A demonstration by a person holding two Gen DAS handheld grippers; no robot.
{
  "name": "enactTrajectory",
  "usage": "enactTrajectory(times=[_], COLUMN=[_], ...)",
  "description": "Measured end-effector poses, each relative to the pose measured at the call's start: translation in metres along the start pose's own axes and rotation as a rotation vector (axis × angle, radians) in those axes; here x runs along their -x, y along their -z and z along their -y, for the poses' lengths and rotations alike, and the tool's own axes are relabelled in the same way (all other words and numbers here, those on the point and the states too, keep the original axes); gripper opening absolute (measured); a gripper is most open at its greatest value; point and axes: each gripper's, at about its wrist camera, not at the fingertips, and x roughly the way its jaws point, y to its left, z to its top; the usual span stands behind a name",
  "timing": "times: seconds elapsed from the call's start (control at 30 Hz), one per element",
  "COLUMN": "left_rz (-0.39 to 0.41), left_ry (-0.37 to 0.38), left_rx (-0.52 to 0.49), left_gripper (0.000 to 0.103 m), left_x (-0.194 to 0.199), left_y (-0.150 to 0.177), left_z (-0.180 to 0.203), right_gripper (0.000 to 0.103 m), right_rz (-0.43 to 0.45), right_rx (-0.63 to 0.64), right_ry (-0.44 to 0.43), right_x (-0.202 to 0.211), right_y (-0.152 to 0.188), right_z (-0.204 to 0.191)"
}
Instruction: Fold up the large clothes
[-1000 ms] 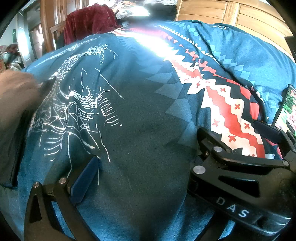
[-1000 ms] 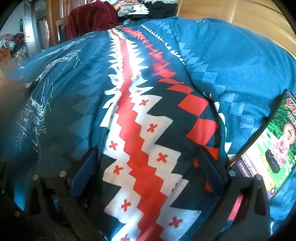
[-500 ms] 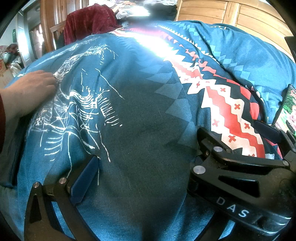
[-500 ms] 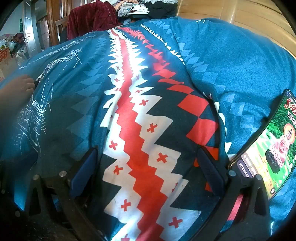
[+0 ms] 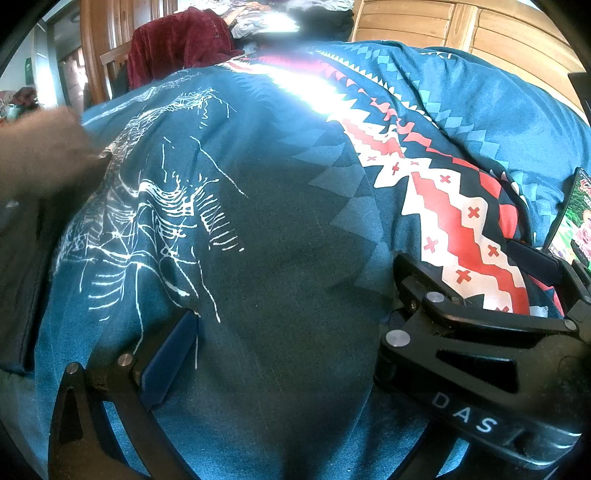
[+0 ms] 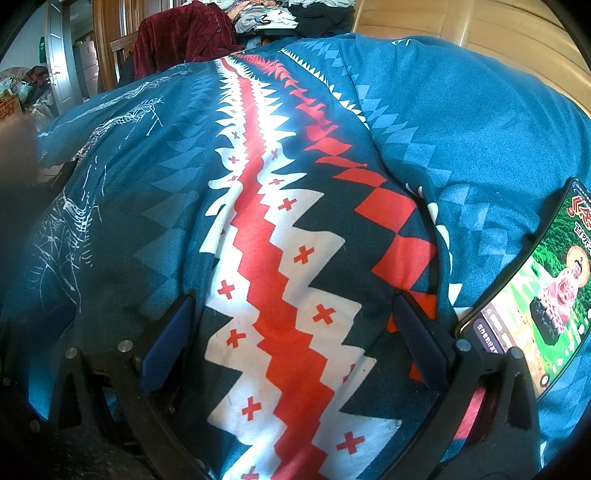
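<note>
A big teal cloth with a white line print (image 5: 177, 206) lies spread over the bed; the same print shows at the left of the right wrist view (image 6: 70, 229). A dark garment (image 5: 22, 280) lies at its left edge. A person's bare hand (image 5: 40, 147), blurred, hovers over that edge. My left gripper (image 5: 295, 325) rests low on the teal cloth, one blue pad (image 5: 166, 358) showing, its other finger hidden behind the right gripper's black body (image 5: 469, 354). My right gripper (image 6: 295, 339) stands open over the red and white zigzag band (image 6: 280, 280), holding nothing.
A phone (image 6: 535, 295) with a lit screen lies right of the right gripper. A dark red garment (image 5: 181, 48) hangs over a chair at the back, with piled clothes beside it. Wooden panels (image 5: 480, 33) rise at the back right. A door (image 6: 59, 74) stands far left.
The bare hand, resting on the white print half a second ago, has lifted and pulled back to the left and is now blurred. Neither gripper has moved.
</note>
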Motion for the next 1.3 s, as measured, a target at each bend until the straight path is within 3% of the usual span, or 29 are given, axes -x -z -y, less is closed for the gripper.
enactTrajectory(times=[1.27, 1.3], left_rz=[0.005, -0.006], left_ry=[0.015, -0.016], left_rx=[0.012, -0.012], left_gripper=[0.103, 0.103], left_x=[0.0003, -0.0002], left_y=[0.0014, 0.0014], left_z=[-0.0023, -0.0018], right_gripper=[0.103, 0.103], right_rz=[0.0, 0.002], right_rx=[0.0, 0.003], right_ry=[0.0, 0.005], right_x=[0.0008, 0.0009], right_y=[-0.0009, -0.0012], right_z=[0.0, 0.0003])
